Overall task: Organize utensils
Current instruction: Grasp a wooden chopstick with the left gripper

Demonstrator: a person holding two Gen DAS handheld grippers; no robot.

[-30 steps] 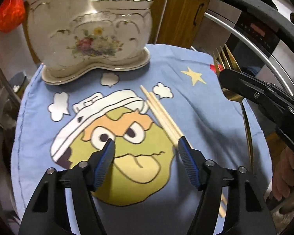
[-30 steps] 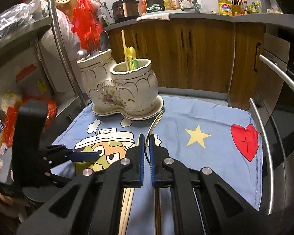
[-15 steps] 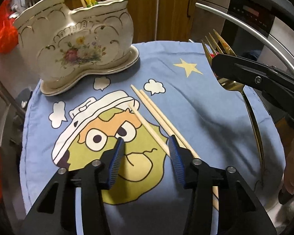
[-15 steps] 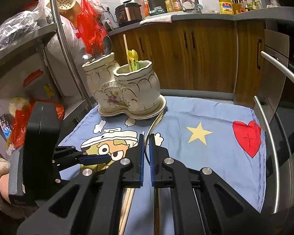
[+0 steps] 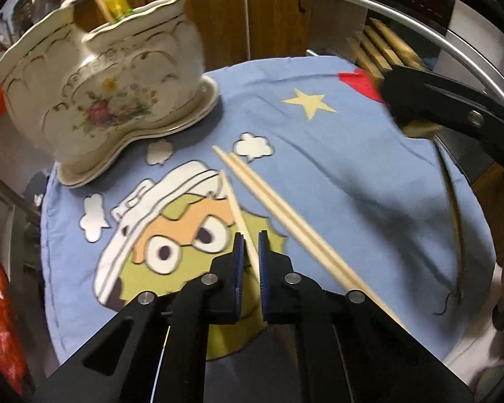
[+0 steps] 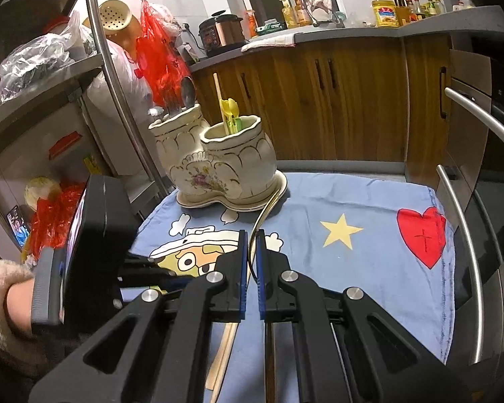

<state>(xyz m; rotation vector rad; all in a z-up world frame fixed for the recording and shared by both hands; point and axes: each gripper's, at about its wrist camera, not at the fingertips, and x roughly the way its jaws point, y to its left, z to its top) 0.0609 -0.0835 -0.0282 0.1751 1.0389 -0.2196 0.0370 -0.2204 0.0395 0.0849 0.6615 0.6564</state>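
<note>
Both jaws clamp: left gripper [image 5: 250,252] just closed on a chopstick [image 5: 233,201], right gripper [image 6: 251,252] on a fork [image 6: 263,213]; no legible writing.

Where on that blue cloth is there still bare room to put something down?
The cloth is bare around the yellow star and the red heart, out to its far edge. It is crowded by the ceramic holder and over the cartoon face, where loose chopsticks lie and both claws work.
</note>
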